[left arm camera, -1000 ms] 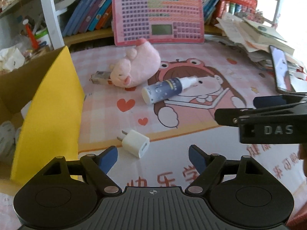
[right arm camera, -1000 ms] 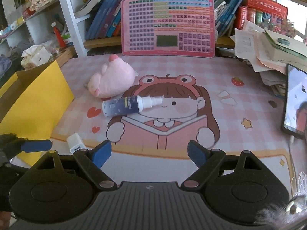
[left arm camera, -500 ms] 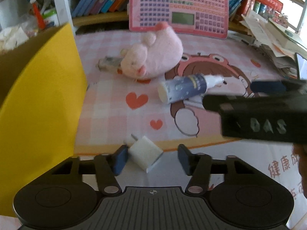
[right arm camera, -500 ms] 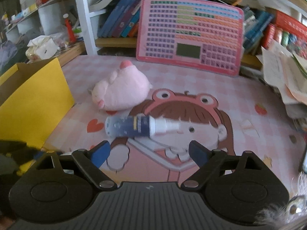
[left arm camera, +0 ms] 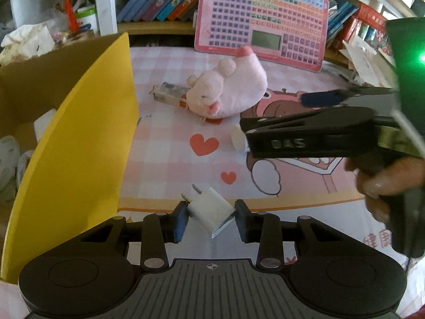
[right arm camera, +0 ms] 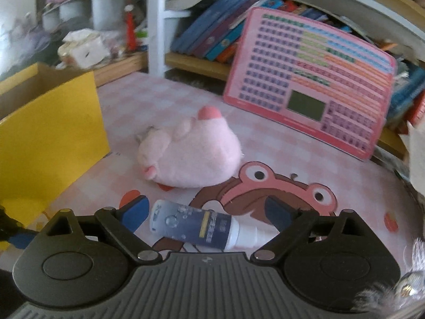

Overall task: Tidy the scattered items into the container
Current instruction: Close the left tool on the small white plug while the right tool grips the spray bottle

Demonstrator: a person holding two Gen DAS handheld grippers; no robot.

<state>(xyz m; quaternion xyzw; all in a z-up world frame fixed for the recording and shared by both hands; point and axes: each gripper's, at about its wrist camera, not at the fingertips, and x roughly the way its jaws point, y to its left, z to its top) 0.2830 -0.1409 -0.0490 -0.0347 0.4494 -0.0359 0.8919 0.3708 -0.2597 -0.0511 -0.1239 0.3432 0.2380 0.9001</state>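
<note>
A white charger plug sits between the blue pads of my left gripper, whose jaws are closing and press on its sides. The open cardboard box with a yellow flap stands just to its left. A dark blue spray bottle lies crosswise between the wide fingers of my right gripper. Those jaws are closing a little and the pads do not touch the bottle. Just beyond the bottle lies a pink plush pig. In the left wrist view the right gripper crosses from the right and hides most of the bottle.
A small flat packet lies behind the plush pig. A pink toy keyboard leans on the bookshelf at the back. Paper stacks crowd the right edge. A person's hand holds the right gripper. The box holds white items.
My left gripper moved forward over the charger and its jaws came together on it. My right gripper swung left and forward, rolling, until the spray bottle lay between its fingers.
</note>
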